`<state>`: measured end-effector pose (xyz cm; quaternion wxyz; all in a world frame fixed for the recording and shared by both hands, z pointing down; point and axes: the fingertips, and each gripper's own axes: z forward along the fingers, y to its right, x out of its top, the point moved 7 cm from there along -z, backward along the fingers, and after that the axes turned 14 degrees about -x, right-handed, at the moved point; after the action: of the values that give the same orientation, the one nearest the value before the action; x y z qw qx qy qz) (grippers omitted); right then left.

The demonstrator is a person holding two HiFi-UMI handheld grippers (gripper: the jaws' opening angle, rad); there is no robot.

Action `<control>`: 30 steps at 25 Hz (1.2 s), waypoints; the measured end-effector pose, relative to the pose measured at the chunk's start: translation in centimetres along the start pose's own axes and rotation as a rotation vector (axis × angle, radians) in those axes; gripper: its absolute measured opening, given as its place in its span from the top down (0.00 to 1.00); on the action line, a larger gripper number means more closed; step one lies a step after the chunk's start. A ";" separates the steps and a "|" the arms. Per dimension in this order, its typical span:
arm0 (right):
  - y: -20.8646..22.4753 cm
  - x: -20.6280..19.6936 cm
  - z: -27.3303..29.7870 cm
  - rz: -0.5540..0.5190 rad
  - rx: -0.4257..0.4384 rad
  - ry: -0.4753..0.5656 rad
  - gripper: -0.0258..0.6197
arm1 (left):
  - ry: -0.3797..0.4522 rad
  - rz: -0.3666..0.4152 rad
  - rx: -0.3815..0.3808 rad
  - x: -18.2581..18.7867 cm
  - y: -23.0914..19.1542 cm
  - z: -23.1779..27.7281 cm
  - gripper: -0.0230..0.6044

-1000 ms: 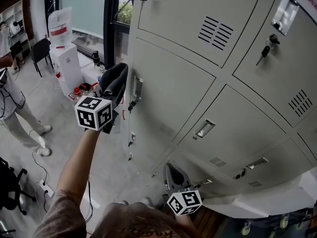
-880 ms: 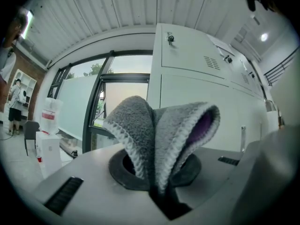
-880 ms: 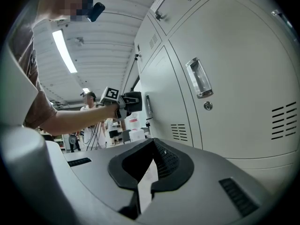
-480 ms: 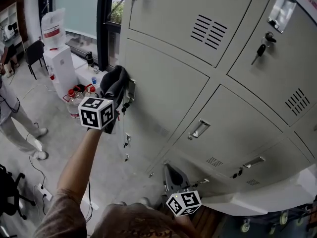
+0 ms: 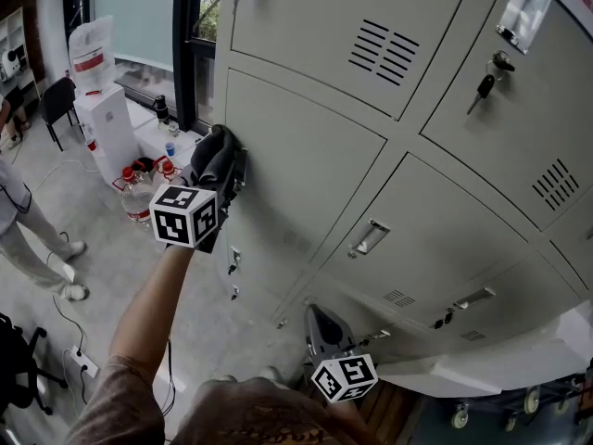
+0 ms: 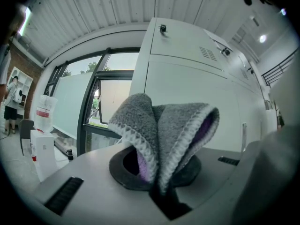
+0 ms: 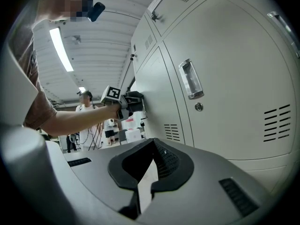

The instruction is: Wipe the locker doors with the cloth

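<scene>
One second has made a small but telling difference: where the grey cloth (image 5: 214,152) hung just off the left edge of the lockers (image 5: 482,248), with the door's latch showing beside it, we now see it carried inward and sitting against the left edge of the middle locker door (image 5: 310,165), the latch mostly hidden behind it. The left gripper (image 6: 161,184) has its jaws clamped on the cloth, whose folded grey loops with a purple lining stand up between them in the left gripper view, and the outstretched arm holds it out to the door. The right gripper (image 7: 146,172) has not shifted; it hangs low by the bottom lockers, jaws drawn together with only a sliver of light between the pads and nothing held. We judge that the approach is over and the wiping contact is just being made at this door's edge. Most of the panel to the right looks yet to be covered, so the next stroke should sweep the cloth across it while keeping it pressed flat and clear of the hanging keys.
</scene>
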<state>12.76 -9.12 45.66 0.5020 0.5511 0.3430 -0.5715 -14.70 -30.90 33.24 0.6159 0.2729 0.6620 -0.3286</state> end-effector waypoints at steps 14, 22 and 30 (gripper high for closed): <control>0.2 -0.3 -1.2 0.002 -0.029 -0.001 0.96 | -0.034 0.057 -0.108 -0.8 6.2 2.1 0.90; 0.4 -0.6 -2.8 0.005 -0.058 -0.002 0.96 | -0.029 0.052 -0.208 -1.3 11.0 3.4 0.90; 1.2 -1.1 -4.6 0.013 -0.097 -0.004 0.96 | -0.031 0.049 -0.286 -2.0 14.6 4.4 0.90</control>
<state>15.13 -4.87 46.25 0.5326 0.5273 0.3655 -0.5521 -0.56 -24.90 33.67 0.6665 0.1933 0.6856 -0.2200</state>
